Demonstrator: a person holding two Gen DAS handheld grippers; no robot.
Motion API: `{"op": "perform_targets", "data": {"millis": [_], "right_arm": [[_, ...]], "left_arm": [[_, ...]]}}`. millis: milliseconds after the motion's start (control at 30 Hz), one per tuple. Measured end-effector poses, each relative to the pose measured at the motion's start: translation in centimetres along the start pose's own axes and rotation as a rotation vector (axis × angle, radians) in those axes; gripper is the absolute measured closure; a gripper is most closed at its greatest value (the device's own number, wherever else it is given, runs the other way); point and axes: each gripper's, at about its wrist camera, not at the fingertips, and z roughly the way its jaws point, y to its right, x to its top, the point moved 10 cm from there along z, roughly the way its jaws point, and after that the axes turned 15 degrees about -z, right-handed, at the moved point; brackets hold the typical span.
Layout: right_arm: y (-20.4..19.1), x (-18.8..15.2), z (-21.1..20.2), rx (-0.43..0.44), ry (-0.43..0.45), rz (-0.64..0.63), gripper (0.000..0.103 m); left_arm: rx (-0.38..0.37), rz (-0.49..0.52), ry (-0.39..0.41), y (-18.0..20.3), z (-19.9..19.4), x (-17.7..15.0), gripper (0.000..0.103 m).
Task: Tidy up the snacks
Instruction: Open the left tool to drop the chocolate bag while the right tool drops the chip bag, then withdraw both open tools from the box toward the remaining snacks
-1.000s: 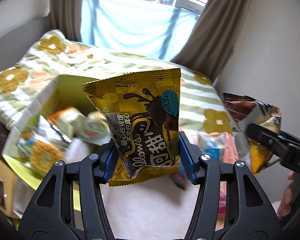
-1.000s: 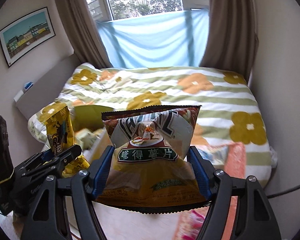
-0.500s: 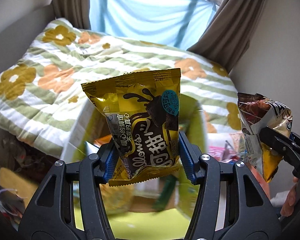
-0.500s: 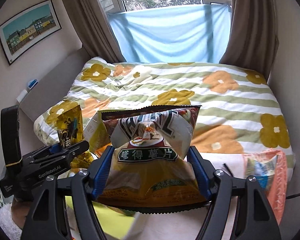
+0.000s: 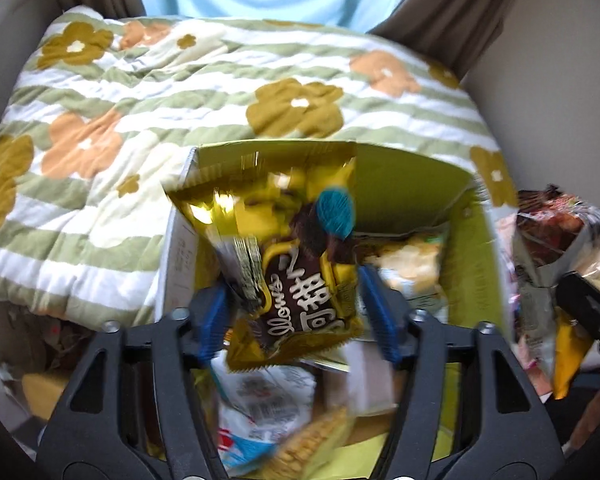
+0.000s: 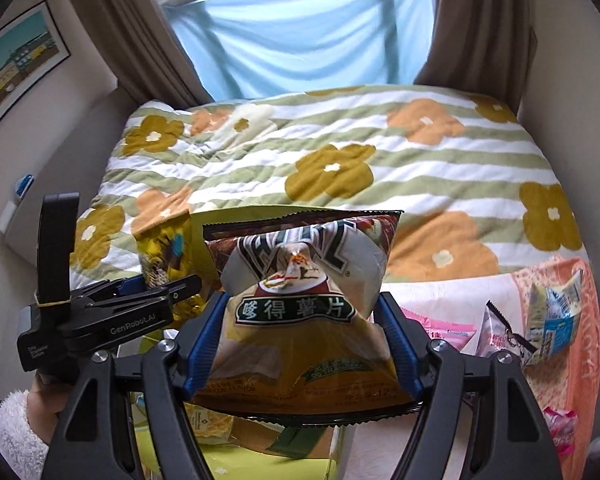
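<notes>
Left claw (image 5: 300,312): jaws opening. The yellow packet (image 5: 288,264) sits between the blue pads (image 5: 214,318), tilted and blurred, with gaps visible on both sides; the pads no longer press it. It hangs directly above the open green box (image 5: 472,240), which already contains other snack packs.

Right claw (image 6: 300,344): clenched on the chip bag (image 6: 300,312), held upright, over the box's right edge. More snacks (image 6: 548,320) lie to the right. The bed (image 6: 340,152) is behind.

"GenRobot.AI" on left claw (image 6: 156,280); chip bag (image 6: 304,312) "哆得薯片", maybe.
</notes>
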Motion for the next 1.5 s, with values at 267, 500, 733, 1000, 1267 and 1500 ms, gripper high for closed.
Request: {"op": "perform_targets", "data": {"millis": [267,500,733,1000,1267,1500], "right_arm": [[0.4,0.9,1.7,-0.002,-0.025,0.004,0.034],[-0.9,1.2,4.0,0.033,-0.062,-0.049,0.033],[-2.5,1.9,5.9,0.048,-0.096,-0.113,0.028],[-3.2,2.1,5.0,0.000,-0.048,-0.174,0.008],[-3.7,0.8,2.7,0.017,-0.050,-0.150,0.008],[-4.5,-0.1,-0.4,-0.013,-0.010,-0.158,0.008]], "left_arm": [[-0.013,0.033,0.031,0.2,-0.9,-1.0,0.000],[0.006,0.054,0.049,0.0,-2.2,-2.2,0.000],[0.015,0.060,0.027,-0.3,-2.4,-3.0,0.000],[0.021,0.047,0.026,-1.6,-3.4,-4.5,0.000],[0.005,0.037,0.040,-1.3,-5.2,-5.8,0.000],[-0.019,0.064,0.086,-0.4,-7.5,-6.3,0.000]]}}
